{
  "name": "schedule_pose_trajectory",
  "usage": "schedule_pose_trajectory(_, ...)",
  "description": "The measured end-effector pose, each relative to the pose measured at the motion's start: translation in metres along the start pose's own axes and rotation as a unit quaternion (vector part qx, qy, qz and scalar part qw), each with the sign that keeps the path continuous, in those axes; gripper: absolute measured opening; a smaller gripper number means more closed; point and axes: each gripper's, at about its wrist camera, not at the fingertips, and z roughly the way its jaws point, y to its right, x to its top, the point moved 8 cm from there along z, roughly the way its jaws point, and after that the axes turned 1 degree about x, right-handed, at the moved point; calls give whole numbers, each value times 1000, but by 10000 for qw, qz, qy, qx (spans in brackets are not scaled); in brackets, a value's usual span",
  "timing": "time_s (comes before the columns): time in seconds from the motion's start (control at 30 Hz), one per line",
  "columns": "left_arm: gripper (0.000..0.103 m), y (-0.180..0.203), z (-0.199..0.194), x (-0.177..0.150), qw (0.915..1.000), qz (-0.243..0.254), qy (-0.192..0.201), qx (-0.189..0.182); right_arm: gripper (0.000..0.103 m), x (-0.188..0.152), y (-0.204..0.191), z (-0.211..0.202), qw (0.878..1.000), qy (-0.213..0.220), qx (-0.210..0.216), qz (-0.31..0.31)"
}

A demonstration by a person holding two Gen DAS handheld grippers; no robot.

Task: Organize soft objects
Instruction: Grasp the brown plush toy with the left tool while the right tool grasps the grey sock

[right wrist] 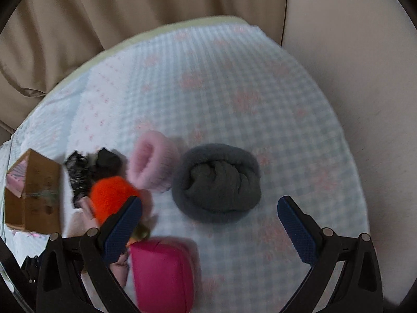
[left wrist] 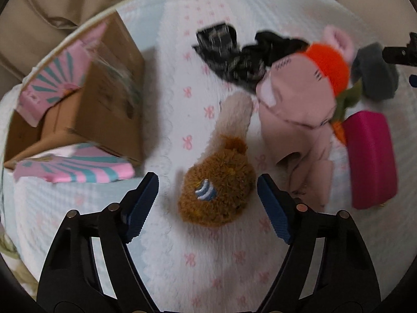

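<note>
Left wrist view: the left tool [left wrist: 207, 204] hangs spread wide over the brown plush toy [left wrist: 217, 195], which lies on the bow-print bedspread [left wrist: 182, 260], long axis running from near the tool up and right, its pale end pointing at the pink plush [left wrist: 292, 104]. On the other side, the right tool [right wrist: 209, 225] gapes above the rolled grey sock [right wrist: 216, 182], gripping nothing.

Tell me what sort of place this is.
Probably a bedroom or living room at home: a quilted bedspread with pink bows covers a soft surface, beige cushioned upholstery rises behind it, and plush toys such as a brown one lie beside a cardboard box.
</note>
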Motion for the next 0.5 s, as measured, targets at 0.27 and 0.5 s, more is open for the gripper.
schedule_pose_trajectory(0.27,54,1,30,0,9997,29,-181,-184,101,6,10,43,9996,-262,-19,75)
schedule_pose_trajectory(0.5,42,4,29,6,9991,154,-191,-355,73,2,10,57,9987,-450,133,204)
